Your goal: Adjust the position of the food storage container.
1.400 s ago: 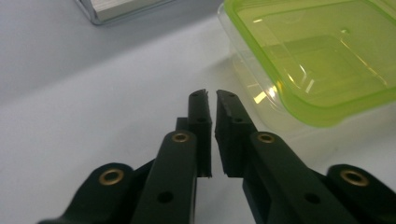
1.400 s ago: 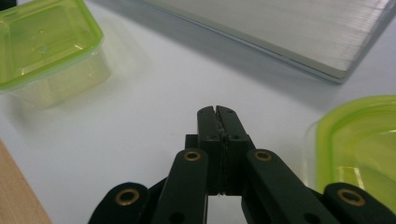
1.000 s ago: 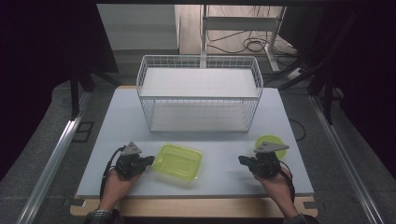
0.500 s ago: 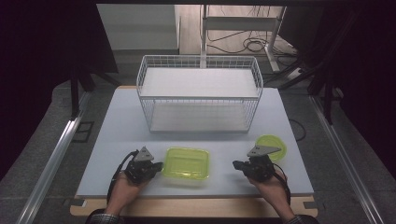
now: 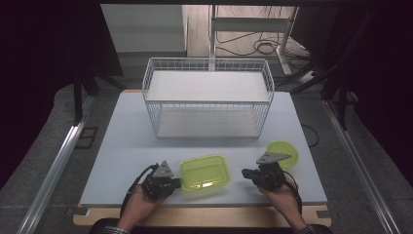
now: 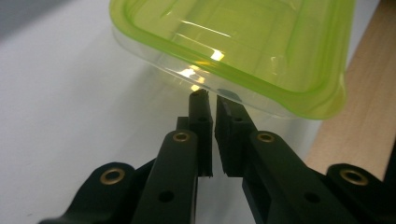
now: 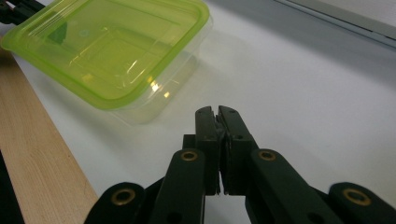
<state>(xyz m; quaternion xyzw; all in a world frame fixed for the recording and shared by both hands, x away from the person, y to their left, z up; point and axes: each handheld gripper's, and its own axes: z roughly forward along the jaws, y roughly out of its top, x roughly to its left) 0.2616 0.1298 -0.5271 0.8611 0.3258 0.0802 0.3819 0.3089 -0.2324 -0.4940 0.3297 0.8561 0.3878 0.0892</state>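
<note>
High view: a green plastic container (image 5: 205, 172) sits low in the middle of the frame on the white table (image 5: 122, 146), between both grippers. The left gripper (image 5: 176, 184) touches its left edge, jaws nearly together, gripping nothing. The right gripper (image 5: 246, 172) sits apart, jaws together and empty.

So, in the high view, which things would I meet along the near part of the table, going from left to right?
Left gripper → rectangular green container → right gripper → small round green container.
</note>
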